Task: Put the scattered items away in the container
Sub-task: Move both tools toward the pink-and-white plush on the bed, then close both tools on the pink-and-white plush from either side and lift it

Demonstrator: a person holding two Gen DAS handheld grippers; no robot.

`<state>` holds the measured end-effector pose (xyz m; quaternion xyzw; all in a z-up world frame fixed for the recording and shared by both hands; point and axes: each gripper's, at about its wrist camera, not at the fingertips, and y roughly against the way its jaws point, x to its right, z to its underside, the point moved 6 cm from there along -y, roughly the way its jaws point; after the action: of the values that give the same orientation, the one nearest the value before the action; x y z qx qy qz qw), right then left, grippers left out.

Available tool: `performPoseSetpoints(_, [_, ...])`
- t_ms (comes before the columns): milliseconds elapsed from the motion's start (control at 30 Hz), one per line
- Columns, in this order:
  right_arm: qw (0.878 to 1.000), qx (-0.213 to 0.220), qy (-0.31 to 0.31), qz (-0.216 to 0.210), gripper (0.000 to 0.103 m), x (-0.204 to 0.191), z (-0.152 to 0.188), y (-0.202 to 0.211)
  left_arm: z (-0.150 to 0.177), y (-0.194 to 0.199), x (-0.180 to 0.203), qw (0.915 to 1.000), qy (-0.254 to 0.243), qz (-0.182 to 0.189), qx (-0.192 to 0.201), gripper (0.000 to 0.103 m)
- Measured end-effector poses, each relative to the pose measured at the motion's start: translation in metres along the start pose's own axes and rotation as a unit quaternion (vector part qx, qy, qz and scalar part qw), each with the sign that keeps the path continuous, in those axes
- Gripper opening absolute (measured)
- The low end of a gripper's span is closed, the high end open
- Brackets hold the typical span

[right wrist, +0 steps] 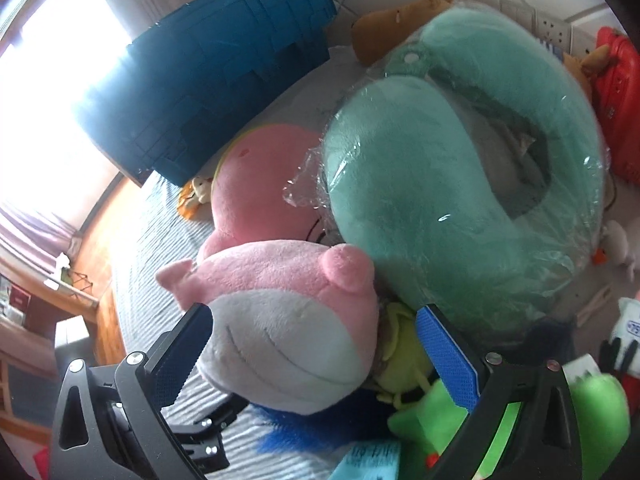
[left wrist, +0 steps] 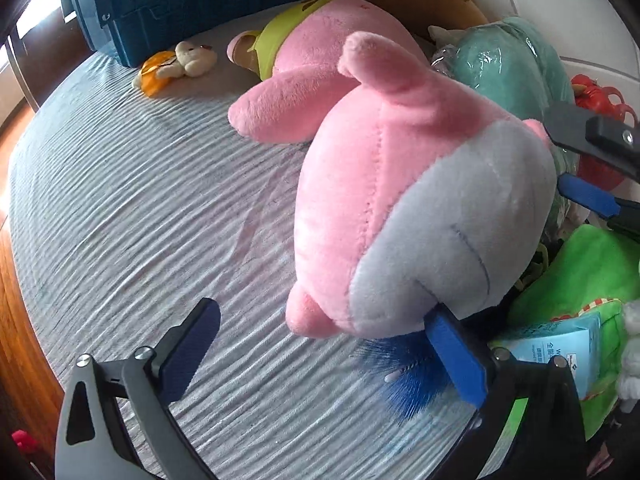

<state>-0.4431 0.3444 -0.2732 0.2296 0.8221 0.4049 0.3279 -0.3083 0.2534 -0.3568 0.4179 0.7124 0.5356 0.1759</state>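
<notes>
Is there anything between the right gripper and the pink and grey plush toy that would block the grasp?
Nothing visible does. The right gripper is open with the pink and grey plush toy already between its fingers. The green neck pillow in plastic wrap sits just behind the toy, close to the far finger.

Blue bin (left wrist: 168, 4) cut off by top edge, opening unseen. Brown plush (left wrist: 424, 0) mostly hidden behind pink toys. Print on light blue box (left wrist: 560, 344) too blurred to read. Blue bristly thing (left wrist: 404, 376) partly hidden under pink-and-grey plush (left wrist: 400, 208). Window (right wrist: 52, 92) blown out.
</notes>
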Motion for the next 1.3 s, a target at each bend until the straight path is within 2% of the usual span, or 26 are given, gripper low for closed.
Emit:
performPoseSetpoints(200, [1.0, -0.012, -0.016, -0.017, 0.103, 0.004, -0.004, -0.022, -0.008, -0.009, 0.006, 0.9996, -0.026, 0.014, 0.0, 0.103])
performPoseSetpoints(400, [0.998, -0.024, -0.039, -0.041, 0.103, 0.01, -0.006, -0.034, -0.012, -0.018, 0.009, 0.9985, -0.031, 0.046, 0.0, 0.103])
performPoseSetpoints(567, [0.995, -0.052, -0.068, -0.053, 0.103, 0.019, -0.003, -0.04, -0.012, -0.025, 0.013, 0.9973, -0.035, 0.065, -0.002, 0.103])
performPoseSetpoints(767, [0.994, -0.063, -0.07, -0.054, 0.103, 0.023, -0.003, -0.04, -0.013, -0.032, 0.019, 0.9955, -0.037, 0.087, -0.003, 0.103])
performPoseSetpoints(933, [0.994, -0.074, -0.065, -0.051, 0.103, 0.024, -0.01, -0.048, -0.017, -0.035, 0.028, 0.9942, -0.038, 0.1, 0.012, 0.103])
performPoseSetpoints(967, [0.994, -0.075, -0.062, -0.048, 0.103, 0.023, -0.012, -0.049, -0.018, -0.035, 0.03, 0.9939, -0.038, 0.103, 0.016, 0.101])
performPoseSetpoints(1000, [0.995, -0.075, -0.054, -0.043, 0.103, 0.02, -0.013, -0.051, -0.017, -0.031, 0.034, 0.993, -0.047, 0.107, 0.017, 0.094])
performPoseSetpoints(1033, [0.996, -0.071, -0.049, -0.039, 0.103, 0.018, -0.012, -0.051, -0.016, -0.024, 0.04, 0.9917, -0.061, 0.112, 0.018, 0.071])
performPoseSetpoints(1100, [0.998, -0.053, -0.03, -0.032, 0.103, 0.012, -0.009, -0.042, -0.012, -0.016, 0.047, 0.9918, -0.08, 0.098, 0.012, 0.067])
performPoseSetpoints(1200, [0.999, -0.04, -0.007, -0.034, 0.099, 0.003, 0.001, -0.026, -0.004, -0.01, 0.044, 0.9929, -0.08, 0.089, 0.003, 0.063])
performPoseSetpoints(1300, [0.998, -0.03, 0.012, -0.054, 0.097, -0.011, 0.011, -0.005, 0.0, 0.016, 0.041, 0.9934, -0.099, 0.053, 0.026, 0.062])
